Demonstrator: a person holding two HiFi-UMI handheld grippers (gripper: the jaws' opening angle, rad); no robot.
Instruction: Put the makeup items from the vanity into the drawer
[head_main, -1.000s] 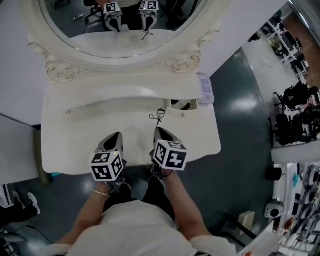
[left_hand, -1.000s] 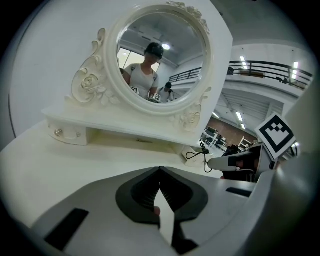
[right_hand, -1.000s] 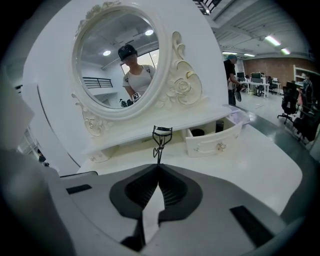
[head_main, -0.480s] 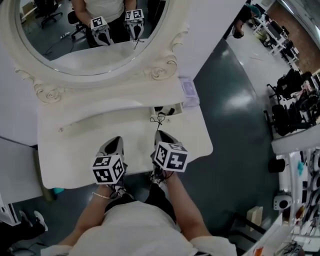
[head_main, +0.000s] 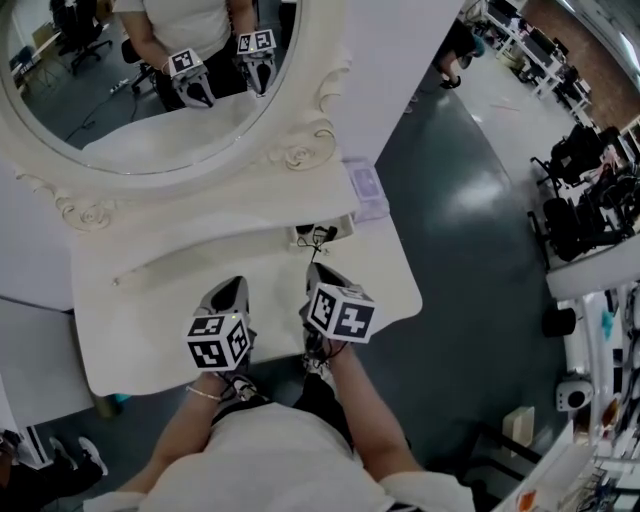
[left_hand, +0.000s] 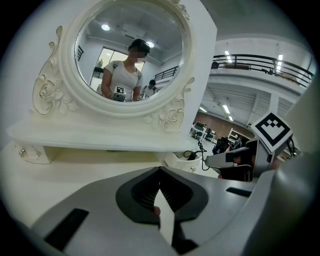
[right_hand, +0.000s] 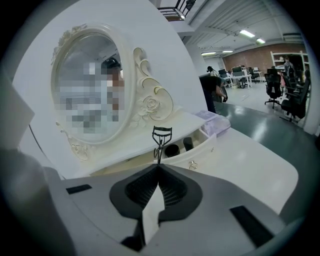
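Jaws of the right gripper (right_hand: 159, 166) are pressing together on the thin handles of a black eyelash curler (right_hand: 161, 136), which is standing upright out of the tips, curved head on top. In the head view the curler is showing at 12 o'clock of that gripper, overlapping the front edge of the open drawer (right_hand: 204, 147) — whether it is hanging over the opening or just short of it is unclear. Dark items (right_hand: 172, 149) are lying inside the drawer. A pale purple box (right_hand: 216, 122) is sitting on the shelf at 1 o'clock of the drawer, right at the shelf's end.

The left gripper (left_hand: 160, 170) is hovering over the white table (head_main: 150, 325) at 9 o'clock of the right one, jaws closed with nothing between them. Bare tabletop is spreading around both grippers; the table's curved right edge is lying at 3 o'clock of the right gripper, with grey floor (head_main: 470, 250) beyond. The oval mirror (head_main: 150, 100) is rising at 12 o'clock.
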